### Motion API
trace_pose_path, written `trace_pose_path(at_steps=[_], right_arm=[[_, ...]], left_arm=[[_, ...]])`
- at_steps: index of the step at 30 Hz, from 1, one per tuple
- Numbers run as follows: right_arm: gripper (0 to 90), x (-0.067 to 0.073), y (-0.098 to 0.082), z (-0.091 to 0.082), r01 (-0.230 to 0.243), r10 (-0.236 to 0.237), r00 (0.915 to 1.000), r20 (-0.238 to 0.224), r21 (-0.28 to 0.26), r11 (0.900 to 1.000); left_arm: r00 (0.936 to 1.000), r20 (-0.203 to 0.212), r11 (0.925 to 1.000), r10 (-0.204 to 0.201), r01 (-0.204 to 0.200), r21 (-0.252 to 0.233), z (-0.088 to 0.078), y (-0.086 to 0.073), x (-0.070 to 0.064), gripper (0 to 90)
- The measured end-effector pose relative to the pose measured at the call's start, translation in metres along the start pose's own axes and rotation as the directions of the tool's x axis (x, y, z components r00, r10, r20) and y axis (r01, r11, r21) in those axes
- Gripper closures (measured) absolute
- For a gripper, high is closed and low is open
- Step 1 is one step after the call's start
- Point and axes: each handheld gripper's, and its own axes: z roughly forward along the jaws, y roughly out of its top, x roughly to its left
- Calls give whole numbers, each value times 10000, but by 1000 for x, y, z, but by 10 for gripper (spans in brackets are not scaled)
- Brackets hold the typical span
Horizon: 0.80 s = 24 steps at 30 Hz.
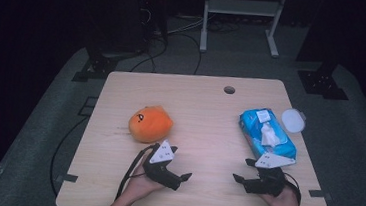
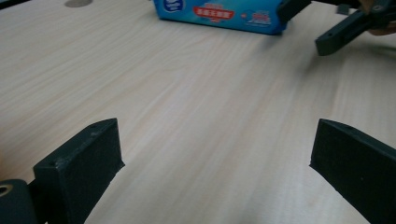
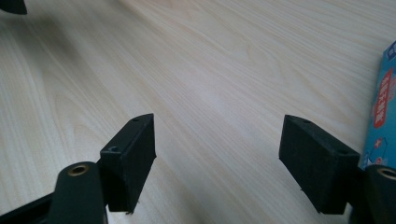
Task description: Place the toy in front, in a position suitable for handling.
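Both black two-jaw grippers, left gripper (image 1: 177,170) and right gripper (image 1: 243,171), rest wide and empty; blue plastic wet-wipes pack (image 1: 267,133) and orange plush toy (image 1: 150,123) lie untouched, so work seems unstarted.

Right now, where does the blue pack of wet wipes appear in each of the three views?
High view: the blue plastic pack of wet wipes lies at the table's right side, just beyond the right hand-held gripper.
Left gripper view: along the top edge, centre-right, printed side facing the camera.
Right gripper view: a sliver at the right edge, beside the right-hand jaw.
Shared landmark: the pale wood-grain tabletop.
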Motion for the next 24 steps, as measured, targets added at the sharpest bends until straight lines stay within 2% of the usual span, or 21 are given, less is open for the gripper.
trace_pose_path(at_steps=[1,4,9,16,18,21,24], right_arm=[[259,-3,0,3,-72,73,10000,-28,79,9999],[252,-5,1,5,-170,170,9999,-2,159,9997],[252,-6,-2,2,-384,384,9992,68,59,9992],[252,-8,-4,-5,-521,523,9985,136,-149,9985],[252,-7,-4,-5,-527,529,9985,143,-145,9985],[252,-6,-3,-4,-481,482,9987,139,-97,9988],[252,-4,-2,-3,-415,416,9991,110,-61,9991]], left_arm=[[9998,-216,10000,46,-44,81,1,1,1,15],[9984,-491,9995,277,-270,146,-2,5,2,15],[9957,-894,9992,259,-286,-296,-18,16,14,15],[9862,-1649,9959,-113,-38,-909,-50,20,53,15],[9841,-1738,9939,-377,189,-1089,-60,19,65,15],[9795,-1909,9922,-639,418,-1176,-70,17,79,15],[9745,-2149,9926,-649,408,-1146,-77,15,90,15]])
